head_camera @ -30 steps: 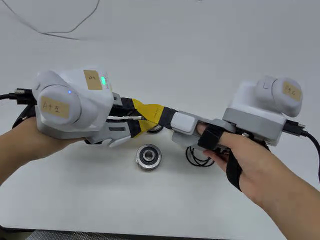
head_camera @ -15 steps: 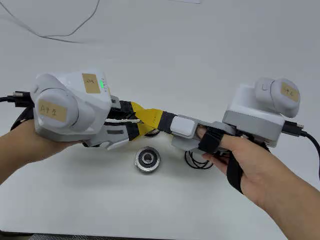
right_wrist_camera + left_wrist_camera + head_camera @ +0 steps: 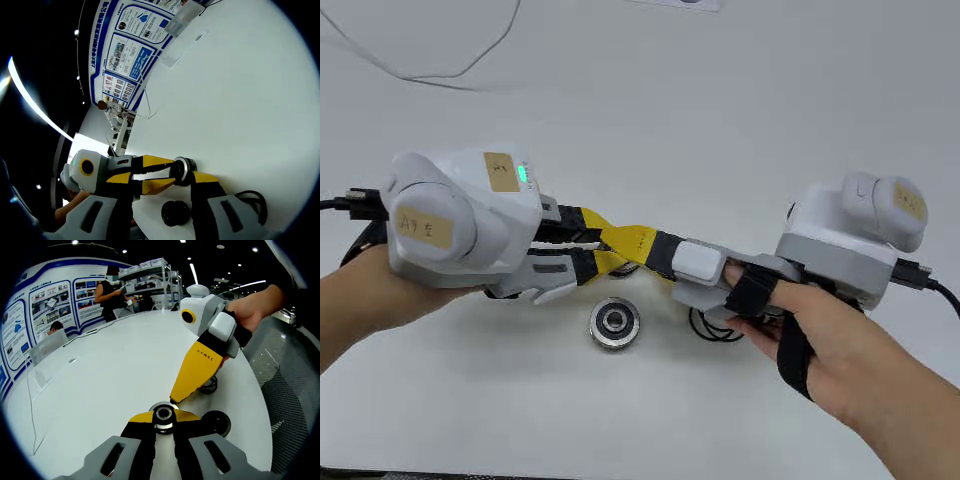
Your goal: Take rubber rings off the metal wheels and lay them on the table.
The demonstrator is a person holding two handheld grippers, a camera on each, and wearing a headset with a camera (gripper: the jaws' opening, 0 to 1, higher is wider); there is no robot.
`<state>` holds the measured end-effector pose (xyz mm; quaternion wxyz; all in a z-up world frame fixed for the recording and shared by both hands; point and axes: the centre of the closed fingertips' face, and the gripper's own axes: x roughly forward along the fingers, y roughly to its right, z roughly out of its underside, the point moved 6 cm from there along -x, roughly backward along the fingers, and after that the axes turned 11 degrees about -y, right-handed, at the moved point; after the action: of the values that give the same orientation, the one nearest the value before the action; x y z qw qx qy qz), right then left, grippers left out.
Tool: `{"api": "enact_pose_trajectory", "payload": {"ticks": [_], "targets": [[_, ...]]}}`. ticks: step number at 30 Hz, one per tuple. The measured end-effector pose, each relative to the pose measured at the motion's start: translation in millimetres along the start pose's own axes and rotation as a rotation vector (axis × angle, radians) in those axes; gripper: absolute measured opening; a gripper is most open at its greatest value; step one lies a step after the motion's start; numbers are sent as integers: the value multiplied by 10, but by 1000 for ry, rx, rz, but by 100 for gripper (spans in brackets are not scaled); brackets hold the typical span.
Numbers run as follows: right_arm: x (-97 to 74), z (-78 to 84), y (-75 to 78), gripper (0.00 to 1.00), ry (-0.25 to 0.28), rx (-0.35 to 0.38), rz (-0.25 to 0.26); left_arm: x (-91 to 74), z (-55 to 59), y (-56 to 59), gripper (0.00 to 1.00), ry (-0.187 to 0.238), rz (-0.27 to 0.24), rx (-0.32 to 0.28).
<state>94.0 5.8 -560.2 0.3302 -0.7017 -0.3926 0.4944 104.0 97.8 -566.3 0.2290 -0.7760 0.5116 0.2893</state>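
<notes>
My left gripper (image 3: 603, 248) (image 3: 164, 416) is shut on a small metal wheel (image 3: 164, 417) (image 3: 184, 170), held just above the table. From the right, my right gripper (image 3: 632, 243) (image 3: 182, 181) reaches in. Its yellow jaws close on the rim of that wheel, where the dark rubber ring sits. In the left gripper view, the tip of the right gripper (image 3: 173, 399) touches the wheel's top edge. A second wheel (image 3: 614, 323) (image 3: 215, 423) (image 3: 175, 213) lies flat on the table below both grippers. Loose black rubber rings (image 3: 716, 326) (image 3: 251, 198) lie under my right hand.
The white table (image 3: 720, 120) stretches away behind the grippers. A thin cable (image 3: 440, 75) runs across its far left. People stand by shelves (image 3: 150, 275) and wall posters beyond the table's far end.
Both grippers stay locked together on the held wheel. My right hand has dropped a little lower and to the right; the wheel on the table has not moved.
</notes>
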Motion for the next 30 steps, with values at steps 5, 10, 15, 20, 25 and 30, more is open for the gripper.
{"api": "enact_pose_trajectory", "payload": {"ticks": [5, 10, 15, 20, 25, 30], "targets": [[-25, 3, 19, 41, 5, 1, 3, 0, -1, -1, 12, -1, 0, 1], [-21, -11, 52, 36, 11, 9, 2, 1, -1, -3, 12, -1, 0, 2], [-11, -10, 108, 28, 17, 24, 29, 1, -1, 0, 12, -1, -1, 2], [-5, -29, 145, 21, 29, 39, 46, 1, 1, 0, 12, 0, -1, 1], [2, -42, 199, 14, 30, 38, 71, 0, 4, 1, 12, 2, -1, 1], [5, -46, 239, 7, 27, 32, 93, 0, 6, 0, 12, 2, -1, 1]]}}
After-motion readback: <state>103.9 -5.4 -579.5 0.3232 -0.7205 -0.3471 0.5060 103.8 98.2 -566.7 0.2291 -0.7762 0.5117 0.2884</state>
